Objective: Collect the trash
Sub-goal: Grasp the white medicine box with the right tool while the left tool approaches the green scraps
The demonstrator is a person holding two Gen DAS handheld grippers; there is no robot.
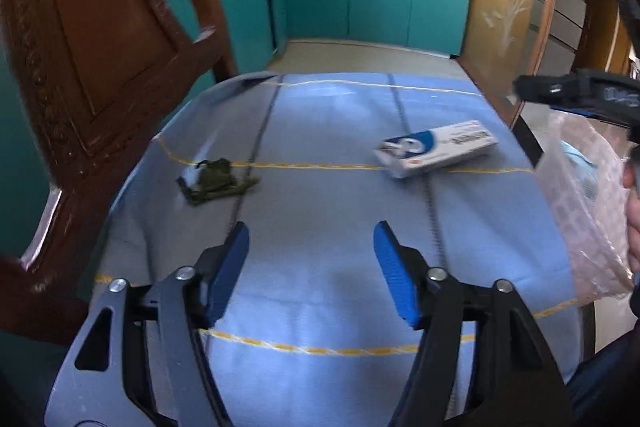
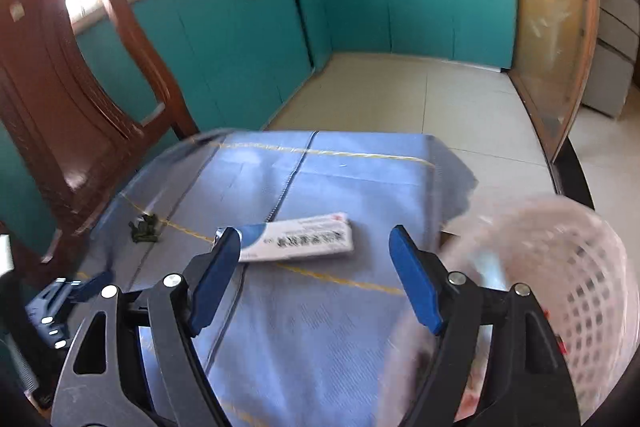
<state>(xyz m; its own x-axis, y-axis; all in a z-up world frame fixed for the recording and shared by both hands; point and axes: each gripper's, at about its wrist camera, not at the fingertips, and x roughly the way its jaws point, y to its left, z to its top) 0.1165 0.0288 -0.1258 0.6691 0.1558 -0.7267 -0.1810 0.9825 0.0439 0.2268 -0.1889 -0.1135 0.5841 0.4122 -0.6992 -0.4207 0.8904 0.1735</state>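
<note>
Box point(image 1: 436, 149) mid-cloth, wrapper point(image 1: 214, 181) near edge — apart

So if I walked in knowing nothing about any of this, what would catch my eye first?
Probably the two open grippers with blue pads, the left gripper and the right gripper, hovering empty over a table under a blue cloth. Next, the white and blue carton lying flat to the right, and a small crumpled green wrapper to the left. A pale pink perforated basket stands at the right edge.

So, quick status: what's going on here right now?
Both sets of jaws open, empty. White-and-blue box and green scrap lie on blue cloth. Basket at right. Nothing blocking.
</note>
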